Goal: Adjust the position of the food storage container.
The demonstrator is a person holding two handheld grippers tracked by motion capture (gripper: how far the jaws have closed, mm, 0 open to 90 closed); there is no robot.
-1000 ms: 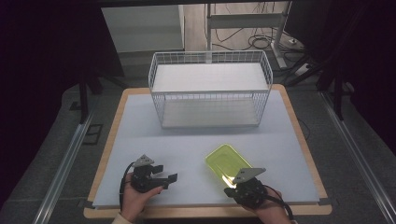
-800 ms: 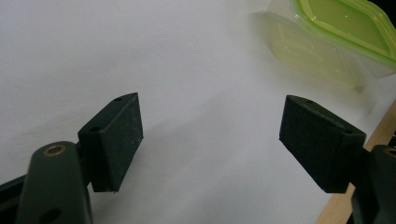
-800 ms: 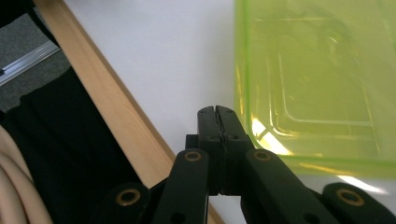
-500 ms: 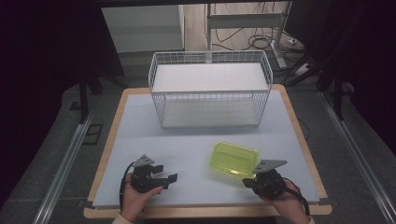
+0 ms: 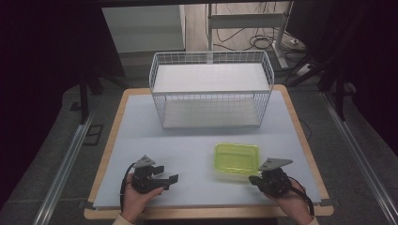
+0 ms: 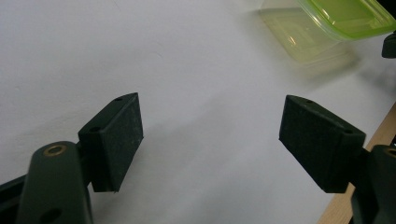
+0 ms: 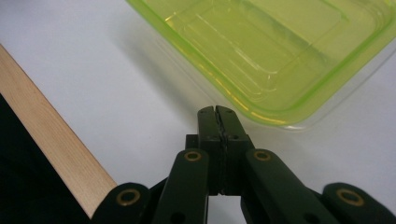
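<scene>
Rightward and apart from the green container (image 5: 237,158) is where the right tongs (image 5: 255,179) have slid; earlier they were at its near corner. From the left: left tongs (image 5: 169,180) gape wide and empty; the container sits free on the desk (image 5: 187,140); right tongs are pinched together, holding nothing, so a fresh grip seems needed.

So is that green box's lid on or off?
On: the green lid sits flat over the clear box, its rim overhanging the walls.
</scene>
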